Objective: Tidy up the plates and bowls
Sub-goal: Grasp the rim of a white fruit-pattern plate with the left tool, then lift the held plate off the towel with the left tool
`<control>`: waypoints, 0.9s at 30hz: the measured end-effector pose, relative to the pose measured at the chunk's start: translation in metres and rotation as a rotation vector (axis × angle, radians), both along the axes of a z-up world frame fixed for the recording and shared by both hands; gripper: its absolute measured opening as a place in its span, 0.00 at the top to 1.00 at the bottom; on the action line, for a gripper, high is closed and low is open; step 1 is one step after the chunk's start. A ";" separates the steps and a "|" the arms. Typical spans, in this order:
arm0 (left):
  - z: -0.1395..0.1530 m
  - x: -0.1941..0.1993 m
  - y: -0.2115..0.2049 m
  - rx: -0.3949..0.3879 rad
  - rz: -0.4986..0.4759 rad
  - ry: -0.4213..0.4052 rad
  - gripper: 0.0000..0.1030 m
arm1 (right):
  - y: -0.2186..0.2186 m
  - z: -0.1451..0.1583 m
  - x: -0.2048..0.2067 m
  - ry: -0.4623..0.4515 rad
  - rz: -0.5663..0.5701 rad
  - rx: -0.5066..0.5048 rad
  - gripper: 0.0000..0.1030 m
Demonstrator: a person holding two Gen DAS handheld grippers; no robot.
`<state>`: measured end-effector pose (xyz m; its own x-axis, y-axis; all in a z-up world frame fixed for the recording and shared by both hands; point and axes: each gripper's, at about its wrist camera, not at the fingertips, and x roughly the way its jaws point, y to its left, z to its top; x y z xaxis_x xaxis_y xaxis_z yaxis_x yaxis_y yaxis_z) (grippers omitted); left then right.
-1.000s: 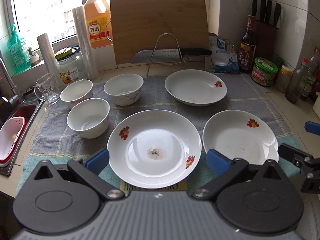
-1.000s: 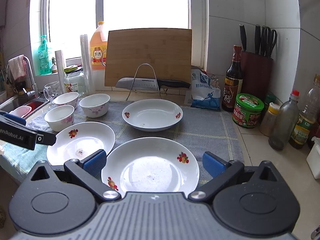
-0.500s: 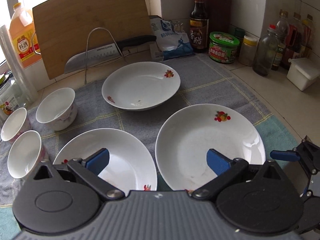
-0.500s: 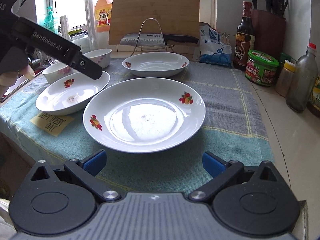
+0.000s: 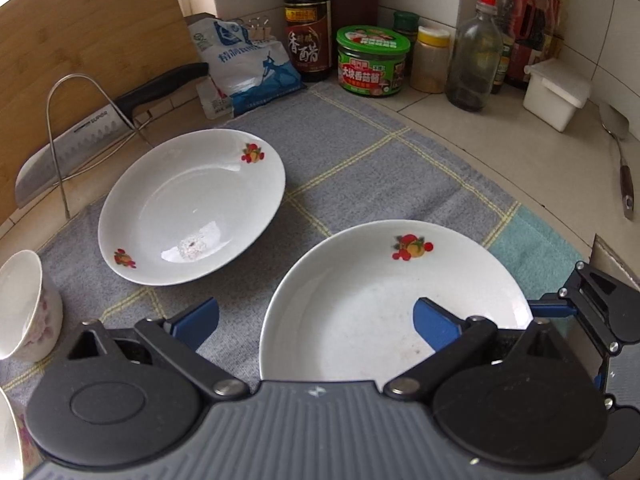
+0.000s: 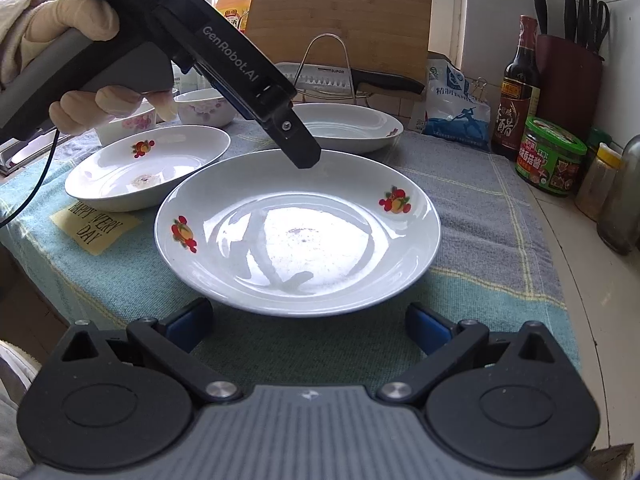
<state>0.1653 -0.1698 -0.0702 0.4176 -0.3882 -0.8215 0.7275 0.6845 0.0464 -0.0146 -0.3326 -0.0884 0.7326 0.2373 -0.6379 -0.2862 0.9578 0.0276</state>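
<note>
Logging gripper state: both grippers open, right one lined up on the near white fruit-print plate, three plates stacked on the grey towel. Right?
Not stacked. The right wrist view shows the near white fruit-print plate, the left plate and the far plate lying separately on the grey towel. Left gripper and right gripper are both open.

Three white fruit-printed plates [image 6: 298,232] and floral bowls [image 6: 204,109] upright on the cloth

"GenRobot.AI" on left gripper [image 6: 304,160]

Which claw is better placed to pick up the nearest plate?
Right, probably. The right claw is open, level with the nearest plate, rim centred between its fingers. The left claw hangs above it, off-centre.
</note>
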 end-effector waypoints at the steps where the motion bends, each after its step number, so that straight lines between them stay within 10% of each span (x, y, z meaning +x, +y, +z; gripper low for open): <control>1: -0.003 0.004 -0.002 0.002 -0.009 0.014 0.01 | 0.000 -0.001 -0.001 -0.012 -0.002 0.002 0.00; 27: -0.034 0.043 -0.024 0.070 -0.182 0.290 0.26 | 0.001 0.003 0.014 0.003 0.068 -0.007 0.00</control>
